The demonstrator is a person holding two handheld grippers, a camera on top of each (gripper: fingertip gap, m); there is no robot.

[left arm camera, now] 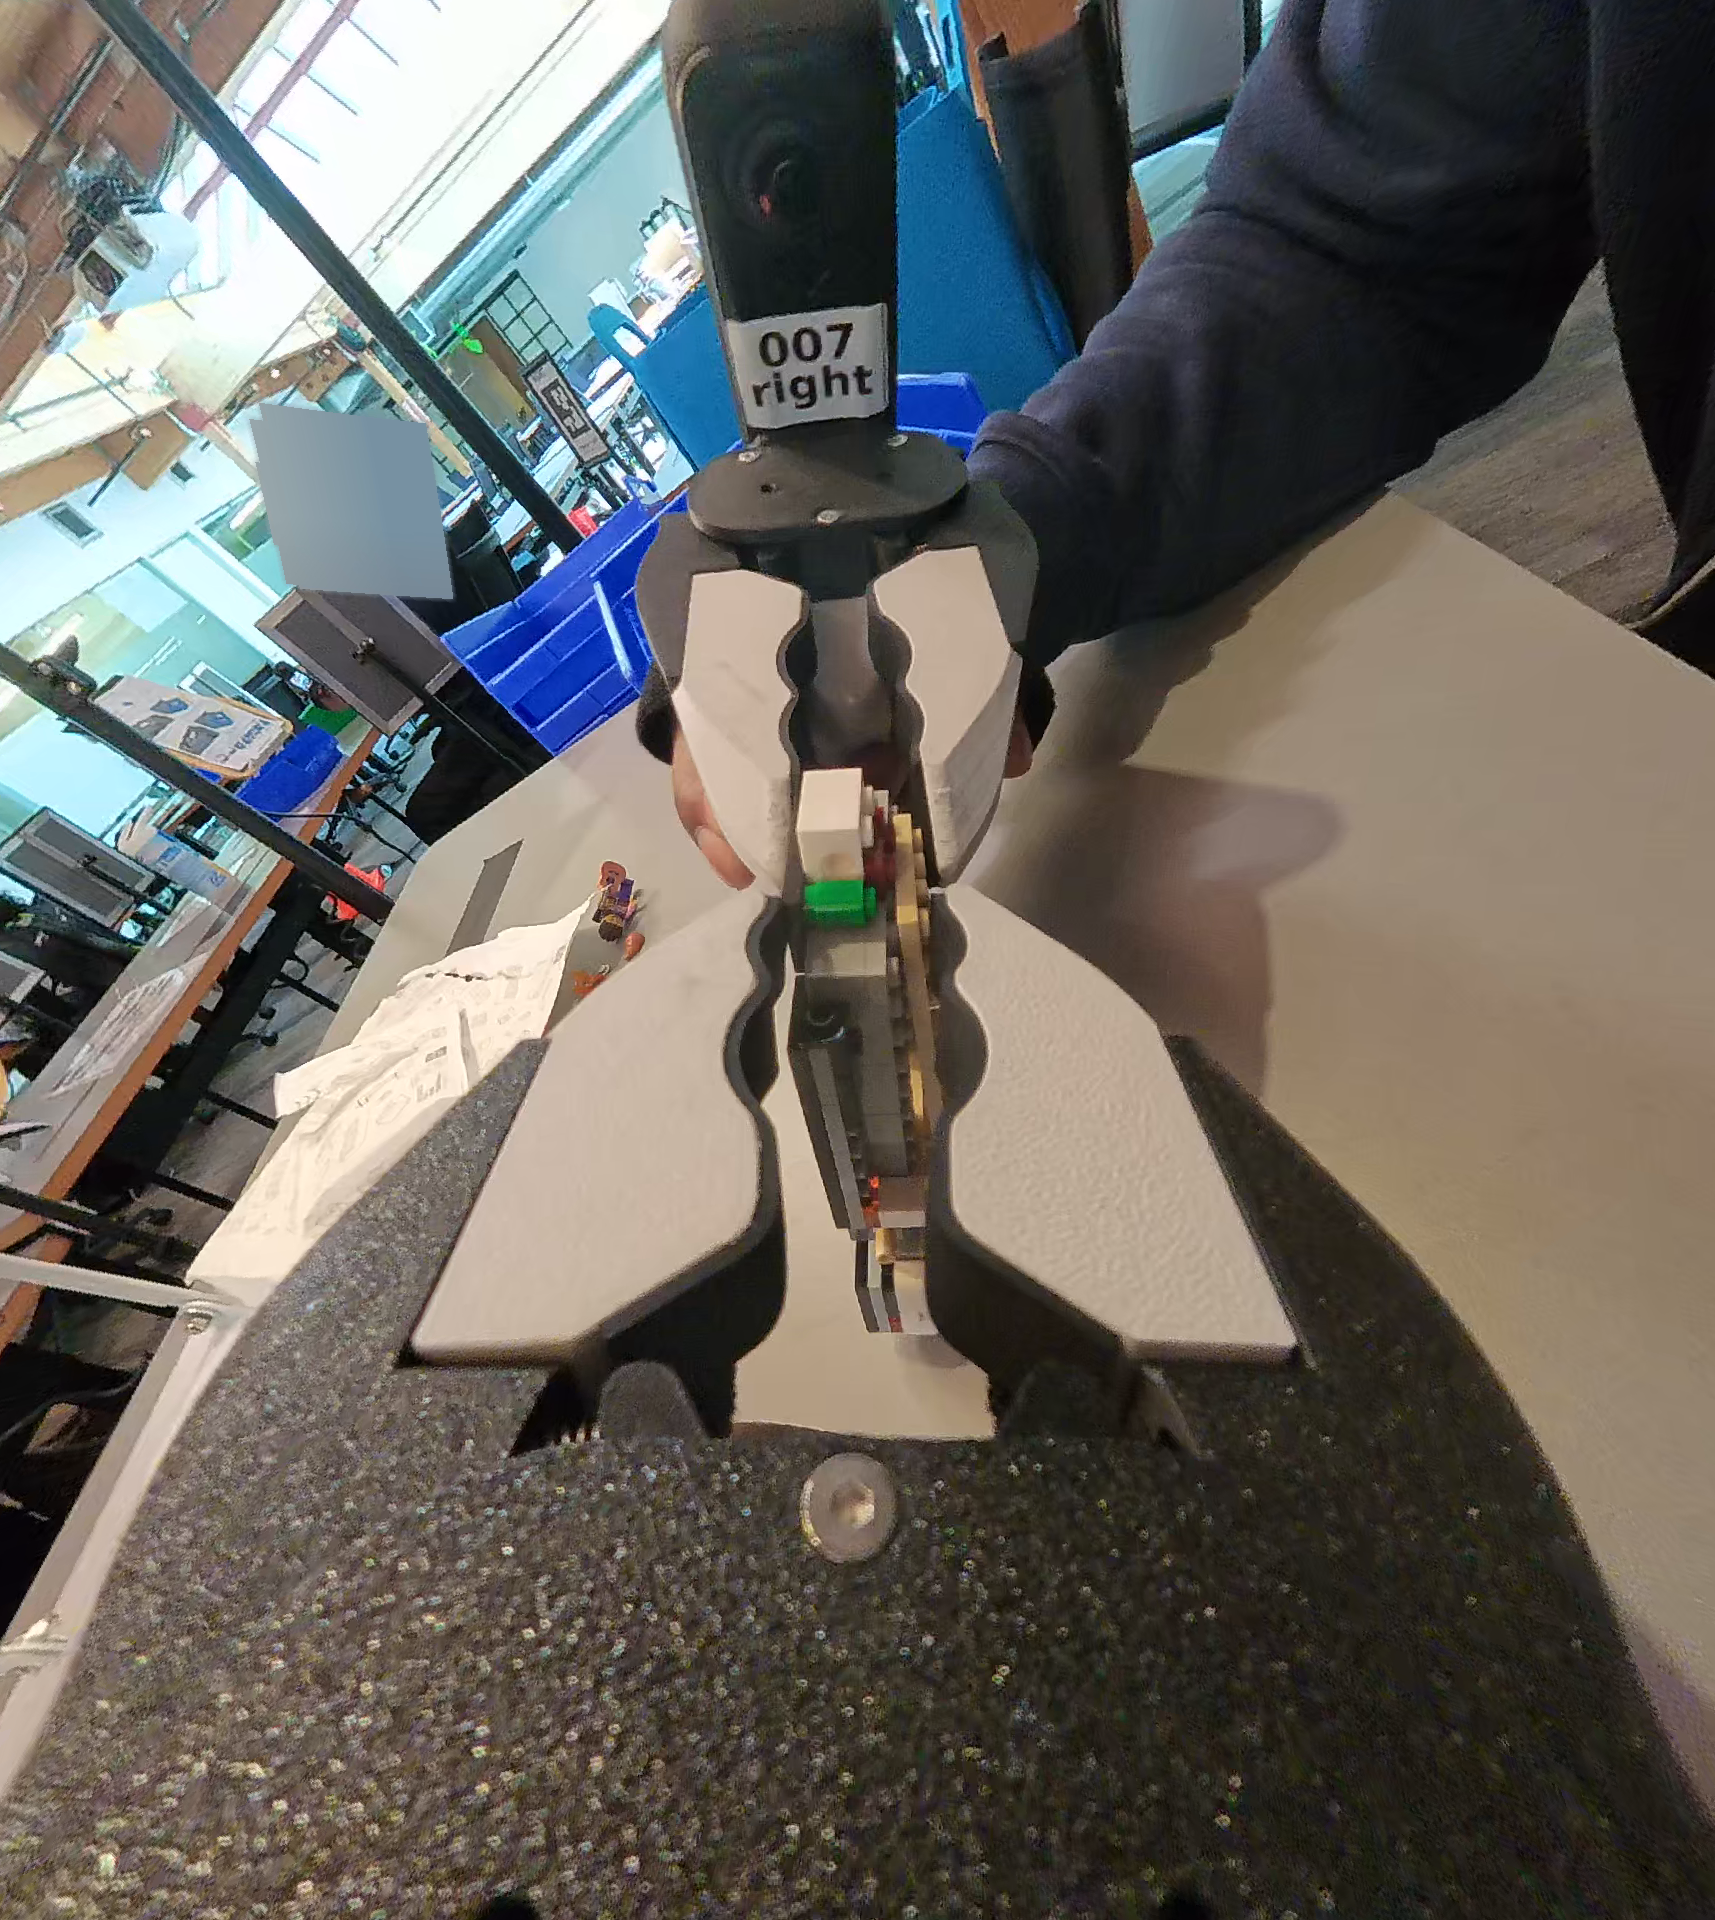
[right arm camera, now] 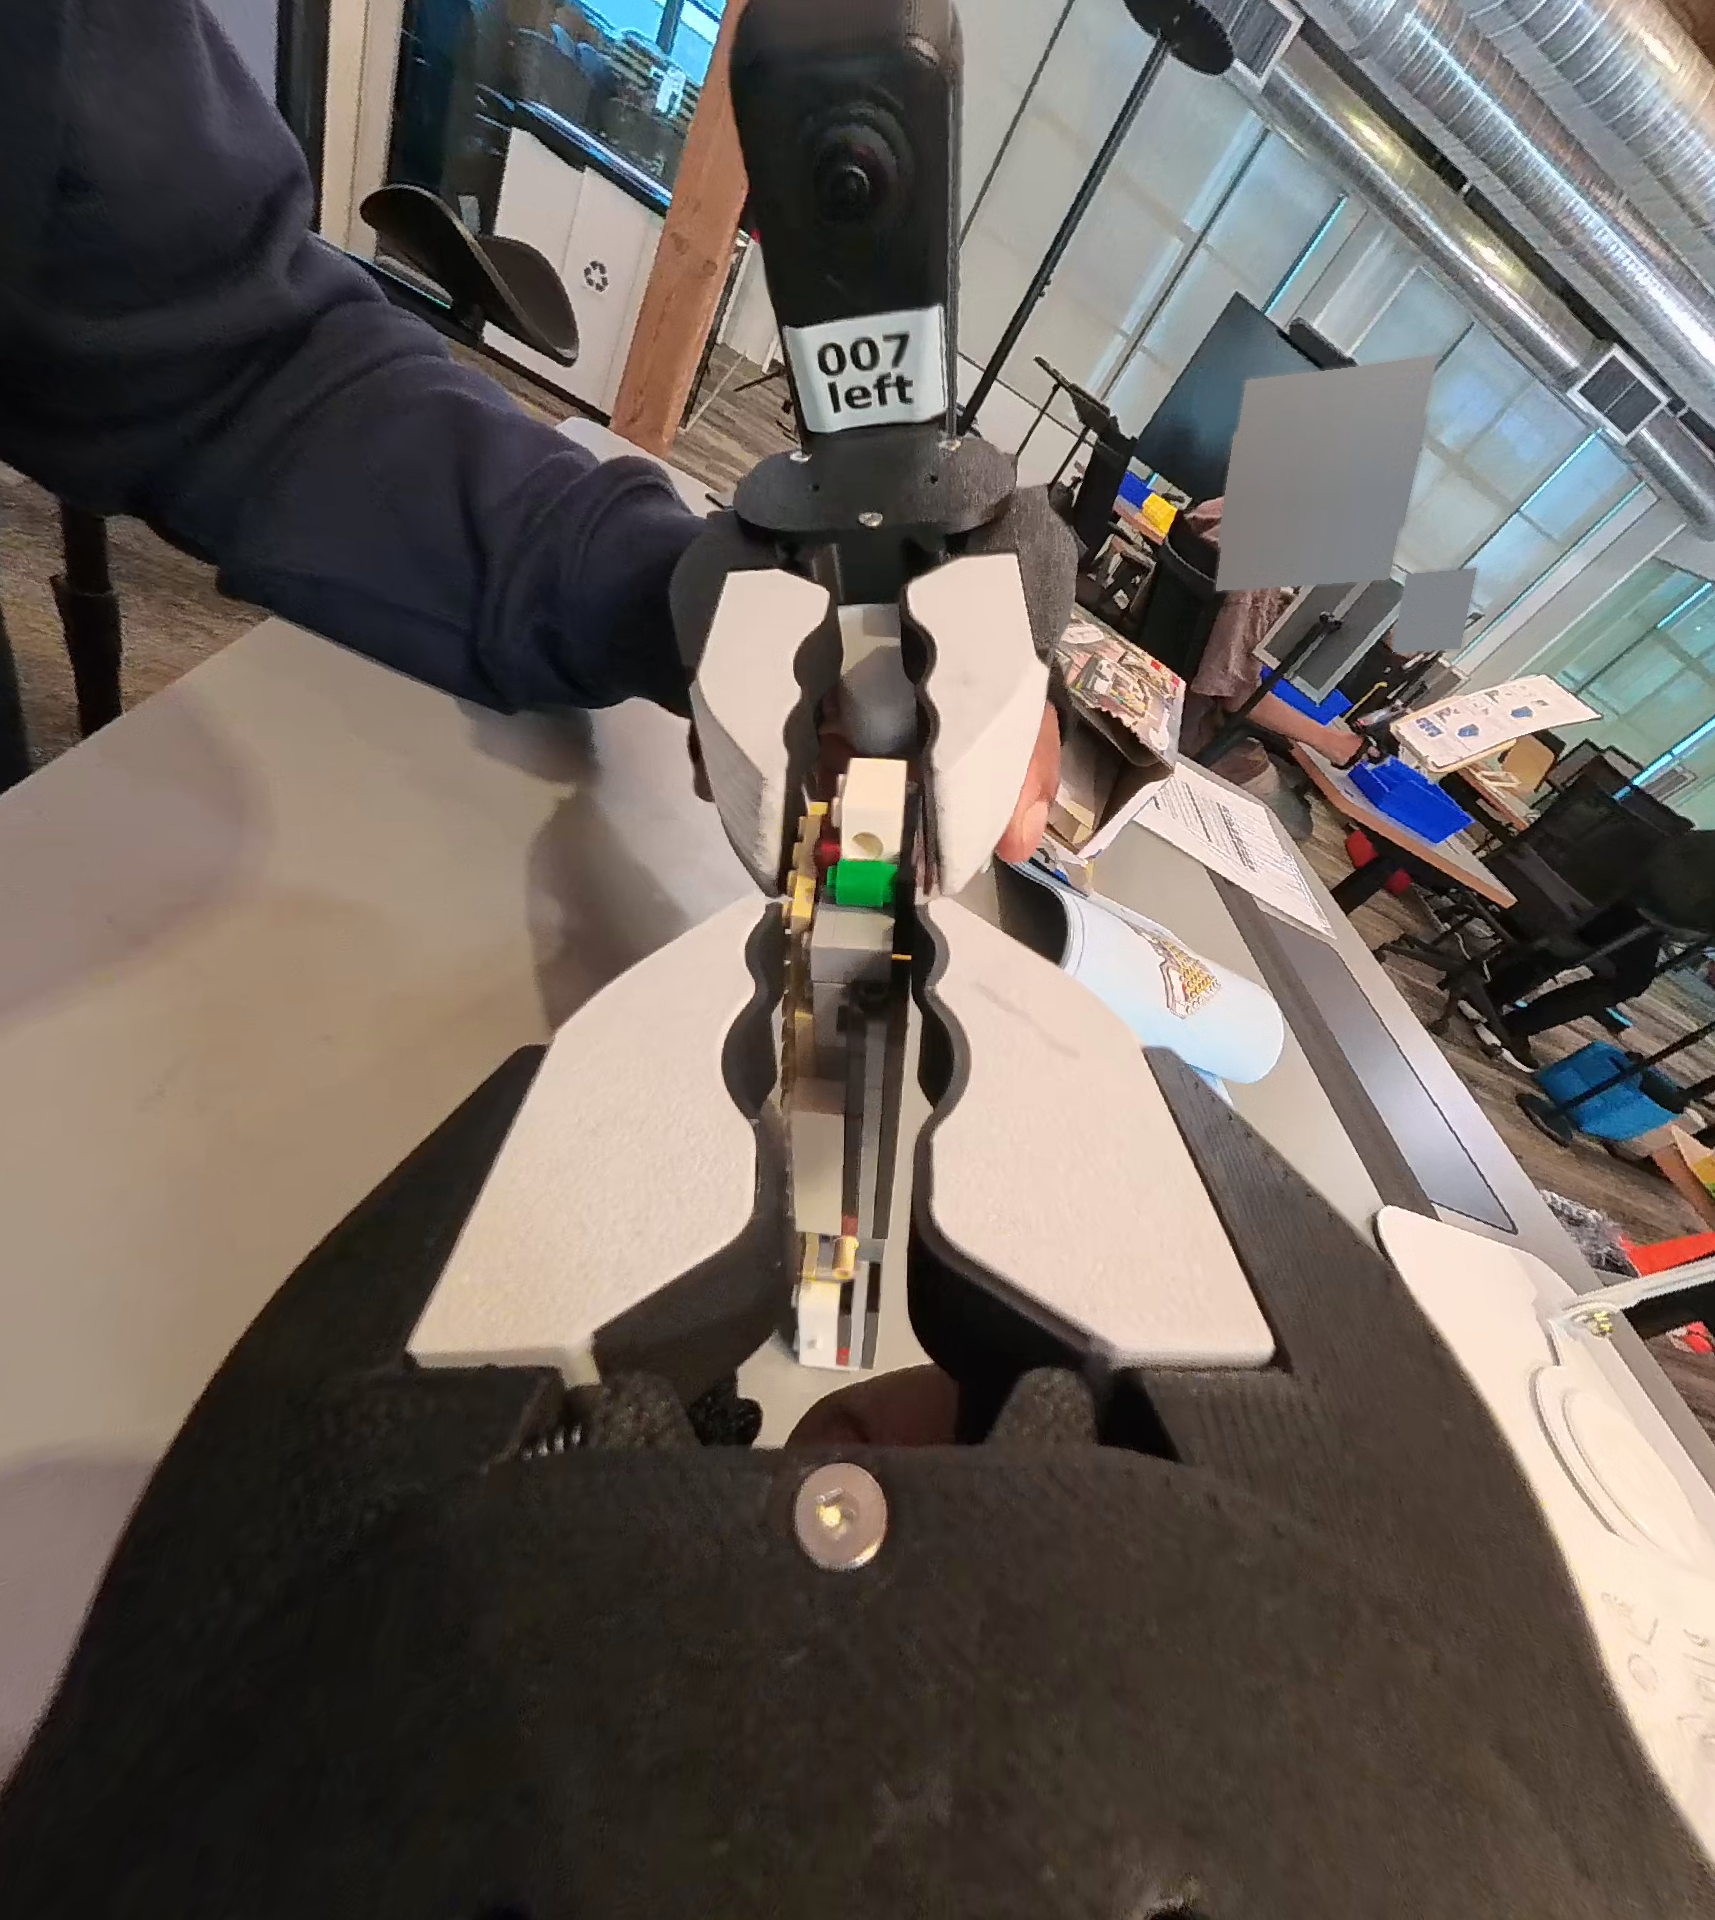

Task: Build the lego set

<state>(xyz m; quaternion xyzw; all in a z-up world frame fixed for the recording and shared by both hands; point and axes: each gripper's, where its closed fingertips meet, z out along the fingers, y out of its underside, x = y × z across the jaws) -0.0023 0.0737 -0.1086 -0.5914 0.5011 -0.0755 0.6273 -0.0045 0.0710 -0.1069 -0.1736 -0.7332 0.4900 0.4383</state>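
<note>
A: Item one, left gripper (left arm camera: 858, 1039)?
B: Pinched on a long brick assembly (left arm camera: 868, 1081), grey and tan, both pads against its sides.

A: Item two, right gripper (right arm camera: 848, 1039)?
B: Clamped on the same assembly from the opposite end, tips nearly meeting the left's. Probably a two-ended hold to steady it in the air above the table (left arm camera: 1404, 935).

A: Details on the assembly?
B: White block (left arm camera: 829, 821) and green piece (left arm camera: 837, 902) near the middle, dark red bits beside them.

A: Surroundings?
B: Unfolded instruction sheet (left arm camera: 385, 1091), small figure (left arm camera: 617, 899), rolled pale-blue booklet (right arm camera: 1175, 987), blue bins (left arm camera: 562, 644).

A: Unclear?
B: The assembly's full shape; fingers covered most of it, and its near end was cut off from view.
</note>
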